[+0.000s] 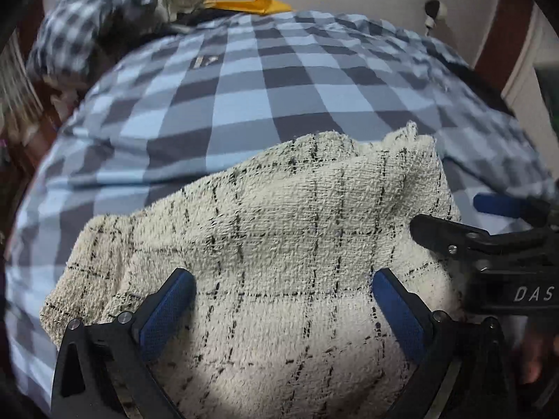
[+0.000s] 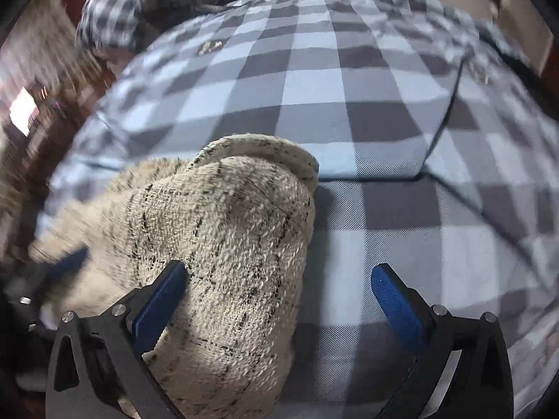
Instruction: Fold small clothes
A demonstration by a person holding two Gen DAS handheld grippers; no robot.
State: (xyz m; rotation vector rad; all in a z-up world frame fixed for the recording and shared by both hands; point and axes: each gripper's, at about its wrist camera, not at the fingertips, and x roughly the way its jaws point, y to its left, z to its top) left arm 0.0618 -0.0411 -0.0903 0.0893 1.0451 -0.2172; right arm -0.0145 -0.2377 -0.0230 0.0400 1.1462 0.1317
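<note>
- The left gripper (image 1: 283, 300) stood wide apart, its blue pads (image 1: 166, 309) spread over the cream garment (image 1: 272, 244) with nothing pinched between them.
- The right gripper (image 2: 279, 296) was likewise spread wide; its left pad (image 2: 159, 302) lay against the garment's (image 2: 227, 244) bulging edge, while its right pad (image 2: 396, 305) hung over bare bedding.
- In the left wrist view the right gripper (image 1: 489, 220) came in from the right edge, one black finger (image 1: 450, 234) over the garment's right side and one blue pad (image 1: 503, 204) past its edge.
- In the right wrist view a blurred blue pad of the left gripper (image 2: 66, 263) showed at the left, by the garment.
- The cream garment, a nubby weave crossed by thin black lines, lay bunched on the near part of the bed, with a fold raised along its far right corner.
- Beneath it spread a blue and grey checked cover (image 1: 279, 80), a folded-back edge (image 2: 443, 122) of it visible in the right wrist view.
- At the far end lay a checked pillow (image 1: 91, 17), blurred, and beside it a yellow object (image 1: 258, 3) by the pale wall.
</note>
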